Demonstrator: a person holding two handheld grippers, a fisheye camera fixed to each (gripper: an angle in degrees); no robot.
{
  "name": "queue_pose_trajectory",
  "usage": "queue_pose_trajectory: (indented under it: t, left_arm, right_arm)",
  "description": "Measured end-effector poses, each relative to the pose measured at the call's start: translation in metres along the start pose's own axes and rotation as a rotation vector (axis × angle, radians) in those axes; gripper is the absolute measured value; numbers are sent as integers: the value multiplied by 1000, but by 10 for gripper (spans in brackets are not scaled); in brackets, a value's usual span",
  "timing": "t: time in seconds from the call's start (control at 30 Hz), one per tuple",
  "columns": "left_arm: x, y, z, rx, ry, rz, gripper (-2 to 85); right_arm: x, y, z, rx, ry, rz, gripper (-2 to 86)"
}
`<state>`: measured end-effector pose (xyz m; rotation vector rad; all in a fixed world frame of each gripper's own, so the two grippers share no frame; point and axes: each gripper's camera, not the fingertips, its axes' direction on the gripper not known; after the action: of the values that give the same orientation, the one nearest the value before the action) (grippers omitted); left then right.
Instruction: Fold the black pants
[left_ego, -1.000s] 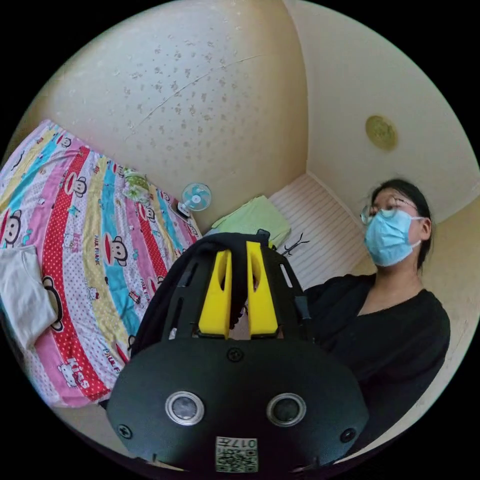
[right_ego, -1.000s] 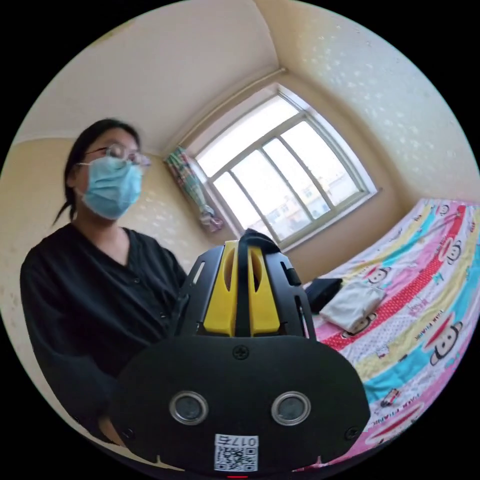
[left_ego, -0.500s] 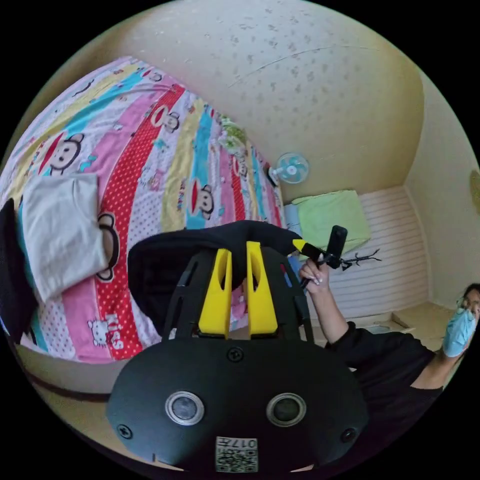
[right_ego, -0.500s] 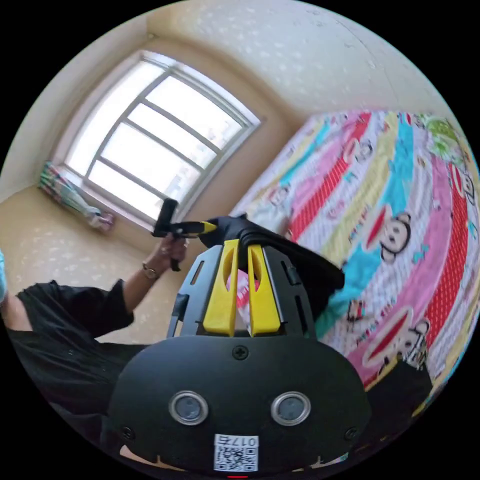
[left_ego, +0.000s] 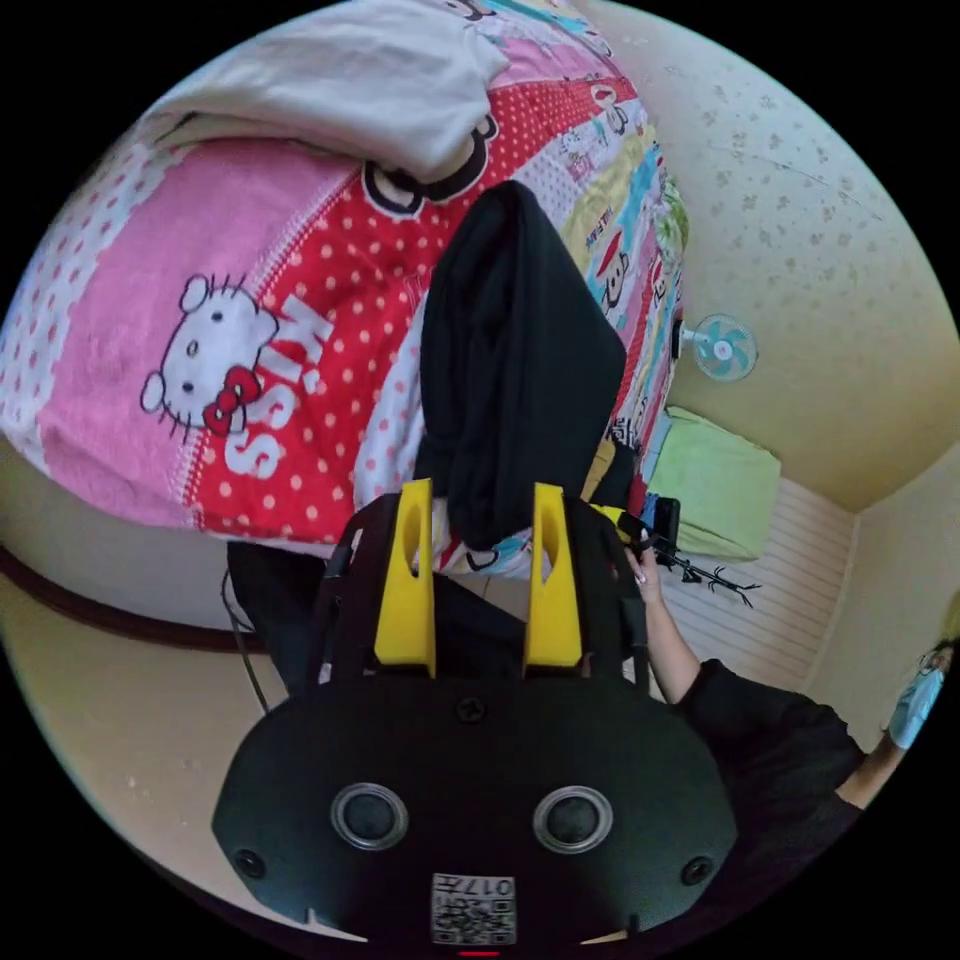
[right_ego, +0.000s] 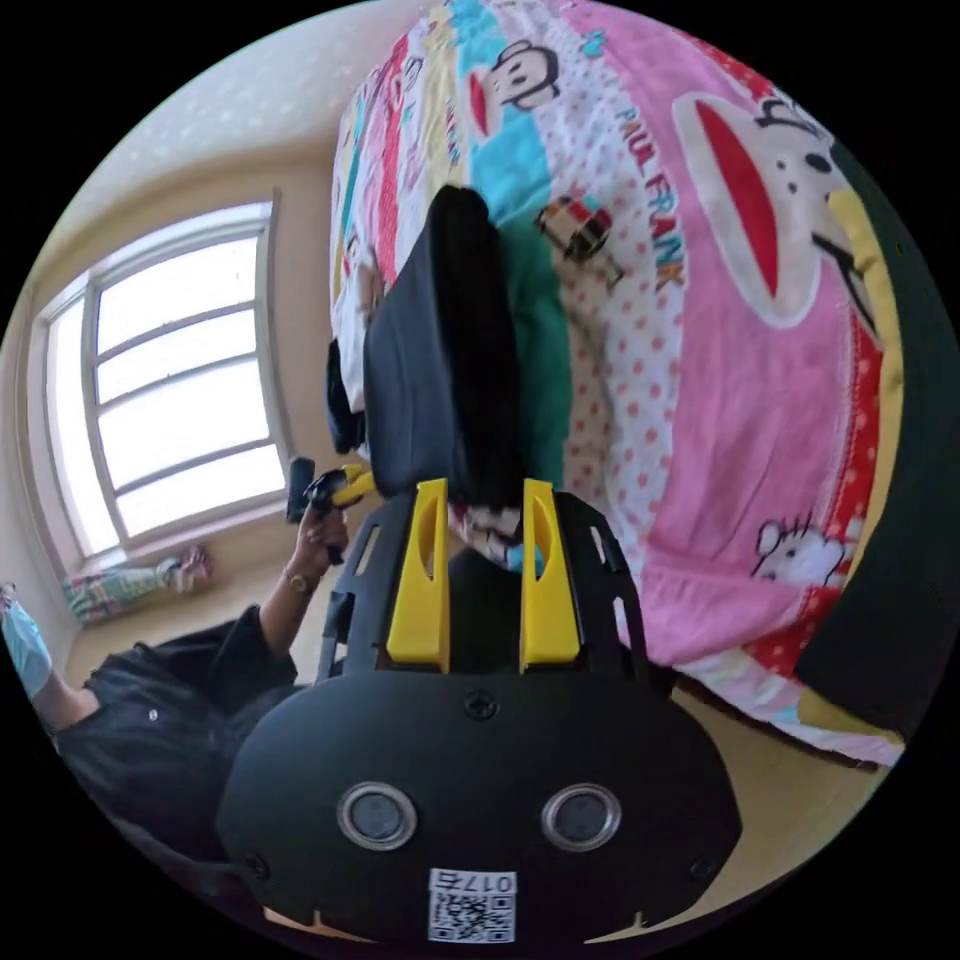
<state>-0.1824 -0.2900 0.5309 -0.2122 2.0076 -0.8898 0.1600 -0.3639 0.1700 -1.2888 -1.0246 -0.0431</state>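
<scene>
The black pants (left_ego: 510, 350) lie as a folded strip on the cartoon-print bedsheet (left_ego: 280, 330) near the bed's edge. My left gripper (left_ego: 480, 490) is open, its yellow jaws standing apart on either side of the strip's near end. In the right gripper view the same black pants (right_ego: 440, 350) run away from my right gripper (right_ego: 485, 487), which is open too, with the fabric's end between its spread jaws. A hand holds the right gripper (left_ego: 640, 520) beyond the pants in the left gripper view. The left gripper (right_ego: 335, 488) likewise appears in a hand.
A folded white garment (left_ego: 350, 70) lies farther in on the bed. A small fan (left_ego: 722, 347) and a green cushion (left_ego: 710, 470) sit by the wall. A window (right_ego: 180, 380) is behind the person's black sleeve (right_ego: 170, 690). Dark cloth (right_ego: 900, 480) drapes the bed's edge.
Both grippers came down to the bed with the pants. Their jaws, shut on the black fabric before, have spread and let it go. Both views swung toward the bedsheet.
</scene>
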Motion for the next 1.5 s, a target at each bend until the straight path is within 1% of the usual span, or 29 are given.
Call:
queue_pose_trajectory:
  t: [0.13, 0.2, 0.23, 0.27, 0.3, 0.37, 0.4, 0.43, 0.47, 0.53, 0.6, 0.67, 0.8, 0.87, 0.93, 1.0, 1.07, 1.1, 1.13, 1.17, 1.2, 1.23, 1.27, 1.3, 1.33, 1.37, 1.4, 1.47, 1.5]
  left_arm:
    - [-14, -70, 3, 38, -9, -10, 192]
    - [-26, -92, 19, -6, 35, -26, 204]
    - [-31, -99, 27, -25, 34, -40, 201]
    - [-31, -101, 27, -20, 16, -37, 199]
    - [-27, -101, 26, -28, -13, -11, 180]
    - [-22, -97, 38, -144, 45, 29, 147]
    - [-21, -88, 46, -192, 35, 17, 128]
    - [-17, -77, 43, -177, -26, 23, 116]
    - [-16, -72, 42, -180, -53, 20, 113]
    - [-3, -48, 37, -221, -109, 21, 103]
    - [16, -26, 31, -252, -102, 64, 100]
    - [39, -2, 26, -274, -67, 93, 99]
    - [125, 46, 27, -267, -18, 233, 100]
    - [166, 61, 41, -275, -3, 294, 100]
    - [225, 72, 66, -305, 17, 416, 102]
    - [267, 73, 92, -337, 33, 500, 106]
    - [305, 69, 123, -376, 36, 581, 112]
    - [327, 67, 144, -373, 30, 654, 115]
    - [340, 65, 168, -366, -7, 713, 114]
    - [343, 62, 181, -374, -36, 728, 114]
    - [339, 52, 210, -421, -125, 711, 103]
    - [324, 41, 237, -499, -251, 640, 78]
    - [313, 36, 247, -543, -325, 592, 60]
    - [288, 29, 258, -617, -472, 505, 32]
    - [264, 26, 254, -658, -582, 447, 14]
    - [254, 26, 248, -666, -610, 433, 11]
    - [236, 26, 228, -659, -635, 417, 4]
    - [207, 27, 188, -649, -682, 402, -1]
    - [181, 25, 154, -628, -759, 325, -2]
  right_arm:
    - [-5, -60, 24, 53, -83, 31, 193]
    - [-3, -77, 53, 1, -61, 72, 219]
    - [-1, -82, 82, -73, -90, 104, 238]
    - [-10, -77, 90, -25, 1, 109, 237]
    - [-17, -73, 91, -1, 57, 110, 237]
    - [-42, -62, 105, -35, 120, 69, 204]
    - [-45, -60, 107, -51, 121, 64, 189]
    - [-48, -54, 106, -81, 108, 63, 160]
    - [-45, -48, 105, -141, 16, 78, 132]
    - [-43, -32, 97, -197, -124, 77, 117]
    - [-54, -11, 78, -200, -142, 4, 104]
    - [-73, 17, 40, -194, -129, -99, 93]
    - [-88, 57, -40, -137, -141, -208, 87]
    - [-90, 86, -102, -69, -105, -269, 88]
    - [-88, 107, -149, -2, -70, -306, 89]
    - [-81, 125, -192, 69, -15, -315, 93]
    - [-53, 143, -235, 165, 95, -257, 106]
    - [-42, 146, -242, 185, 136, -233, 112]
    - [-18, 150, -250, 227, 241, -170, 124]
    - [12, 153, -251, 270, 336, -59, 134]
    - [29, 153, -249, 279, 374, 10, 138]
    - [58, 154, -241, 264, 460, 162, 134]
    - [78, 156, -228, 225, 581, 308, 117]
    - [81, 159, -221, 213, 640, 360, 104]
    - [77, 166, -207, 233, 718, 385, 74]
    - [62, 175, -192, 294, 742, 342, 43]
    - [53, 179, -184, 330, 755, 325, 36]
    - [16, 192, -150, 474, 845, 239, 15]
    - [7, 192, -141, 502, 863, 190, 12]
